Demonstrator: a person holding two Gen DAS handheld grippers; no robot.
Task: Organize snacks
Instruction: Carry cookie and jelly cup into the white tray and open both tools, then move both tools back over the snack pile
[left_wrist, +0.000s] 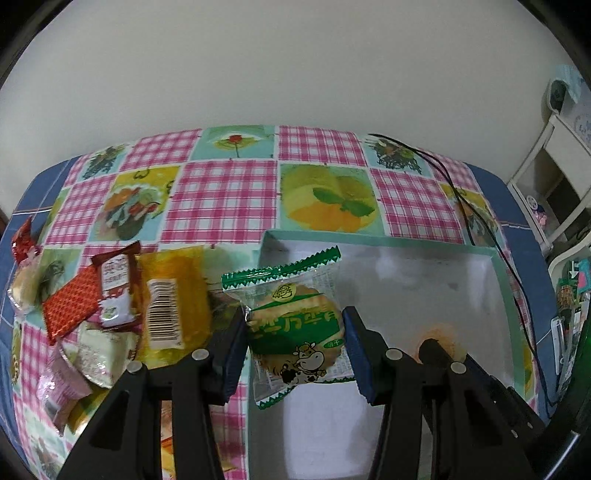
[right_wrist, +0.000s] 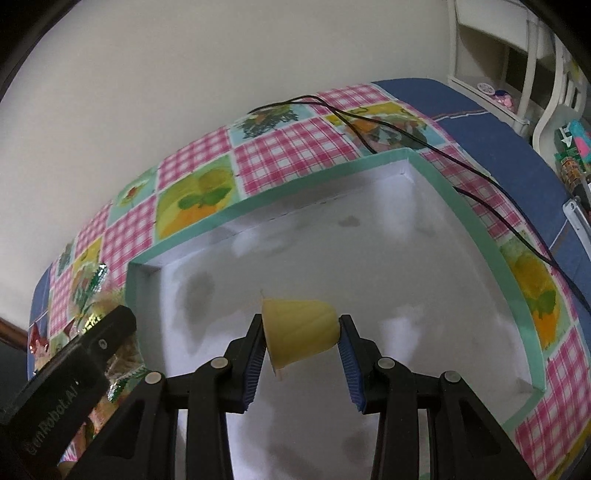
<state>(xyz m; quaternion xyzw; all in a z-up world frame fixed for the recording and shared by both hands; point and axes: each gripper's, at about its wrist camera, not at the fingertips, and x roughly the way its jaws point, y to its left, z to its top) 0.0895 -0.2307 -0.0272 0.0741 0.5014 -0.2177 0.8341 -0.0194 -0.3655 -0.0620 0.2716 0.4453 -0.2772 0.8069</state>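
Note:
My left gripper (left_wrist: 294, 341) is shut on a green-and-clear wrapped round biscuit (left_wrist: 295, 325), held above the left edge of a shallow box with a mint-green rim (left_wrist: 373, 240) and white inside. To its left lies a heap of snack packets (left_wrist: 122, 314): red, orange with a barcode, white. In the right wrist view, my right gripper (right_wrist: 301, 341) is shut on a small yellow jelly cup (right_wrist: 299, 334) lying sideways between the pads, above the same box (right_wrist: 476, 240). The other gripper's black body (right_wrist: 70, 373) shows at the left edge there.
A patchwork tablecloth (left_wrist: 221, 195) of pink checks and fruit panels covers the table. A thin black cable (left_wrist: 461, 195) runs along the box's far right side. White shelving (left_wrist: 546, 177) stands beyond the table's right end. A plain wall backs the table.

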